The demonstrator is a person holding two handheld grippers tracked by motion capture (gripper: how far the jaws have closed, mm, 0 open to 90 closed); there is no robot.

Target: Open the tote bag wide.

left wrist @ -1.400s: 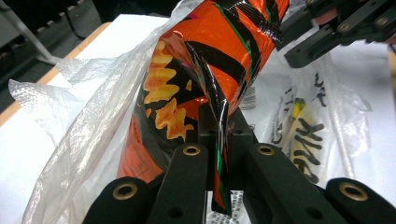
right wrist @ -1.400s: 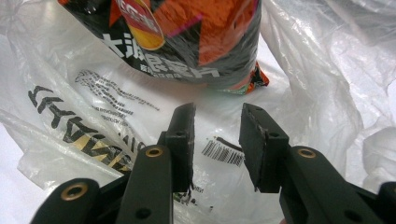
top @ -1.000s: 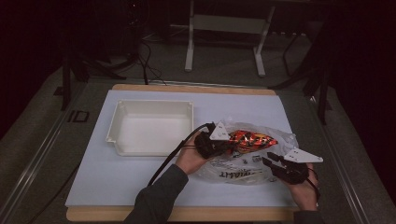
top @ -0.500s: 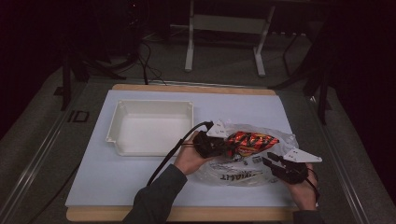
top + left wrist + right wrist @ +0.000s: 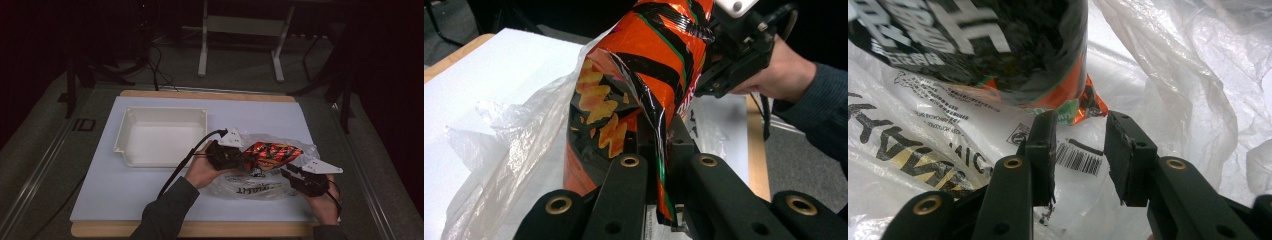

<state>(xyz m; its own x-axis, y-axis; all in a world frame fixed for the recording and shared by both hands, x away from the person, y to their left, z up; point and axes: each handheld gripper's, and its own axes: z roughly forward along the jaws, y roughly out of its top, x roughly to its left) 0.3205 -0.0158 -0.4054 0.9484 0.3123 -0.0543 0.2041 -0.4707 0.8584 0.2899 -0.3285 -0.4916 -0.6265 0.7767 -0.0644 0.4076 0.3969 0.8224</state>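
Looking down from the high view: both forearms come in from the bottom edge, left hand wrapped round the left gripper (image 5: 239, 159), which lies roughly level and points right, clamped on the near end of an orange snack bag (image 5: 270, 152). The snack bag lies half inside a clear plastic bag (image 5: 260, 186) on the white sheet (image 5: 100, 200), right of the empty white tray (image 5: 131, 119). The right gripper (image 5: 289, 174) sits just beside the plastic bag's right edge, pointing left toward it, hand low at the table's front. Left gripper view: jaws pinched narrow on the crimped seam of the snack bag (image 5: 639, 85), which rises upright ahead; the plastic bag (image 5: 509, 150) drapes at left; the right gripper (image 5: 729, 60) and its hand are at the bag's far end. Right gripper view: jaws stand partly apart with a gap between them, nothing pressed, the snack bag's (image 5: 998, 55) orange corner just ahead of the tips, printed plastic bag (image 5: 1168, 75) beneath.
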